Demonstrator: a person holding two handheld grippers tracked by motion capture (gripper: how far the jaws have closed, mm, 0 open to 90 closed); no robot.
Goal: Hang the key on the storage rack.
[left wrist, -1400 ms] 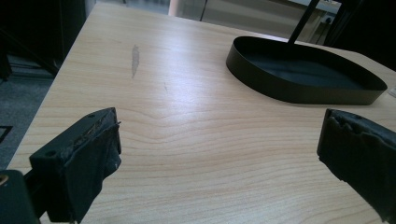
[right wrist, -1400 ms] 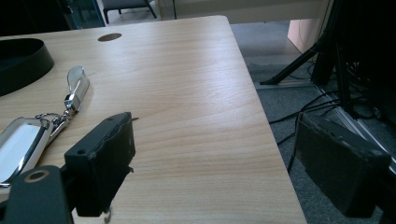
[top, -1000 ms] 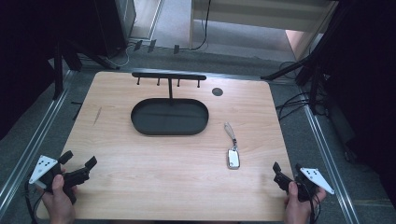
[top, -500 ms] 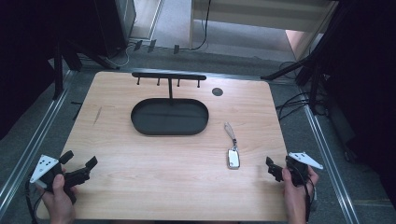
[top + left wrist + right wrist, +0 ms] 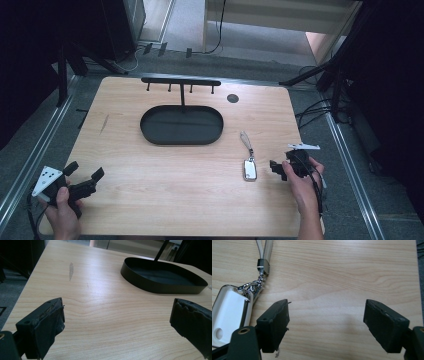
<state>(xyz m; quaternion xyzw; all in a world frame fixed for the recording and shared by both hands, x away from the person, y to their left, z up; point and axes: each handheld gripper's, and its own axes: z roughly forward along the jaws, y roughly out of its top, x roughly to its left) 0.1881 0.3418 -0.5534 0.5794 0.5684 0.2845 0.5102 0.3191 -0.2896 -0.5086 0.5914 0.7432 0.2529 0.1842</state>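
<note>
While both hands rest at the near edge of the desk (image 5: 150, 200), the left gripper (image 5: 82, 181) sits at the near left corner with its 2 jaws spread wide over bare wood, holding nothing. At the near right, the right gripper (image 5: 276, 168) points leftward toward the key fob (image 5: 249, 169), its jaws also wide apart and empty. Seen from the right gripper view, the white key fob (image 5: 229, 315) lies flat on the desk just beside the left-hand jaw, apart from the pads, with a short metal chain (image 5: 252, 287) running from its top to a pale strap (image 5: 264, 247) that stretches away. Beyond the fob, near the middle of the desk, stands a black oval tray (image 5: 181, 142), empty inside. Behind the tray rises a thin post carrying a black bar with 4 small hooks (image 5: 181, 81). A small dark round disc (image 5: 232, 98) lies to the right of that bar, toward the far edge.
</note>
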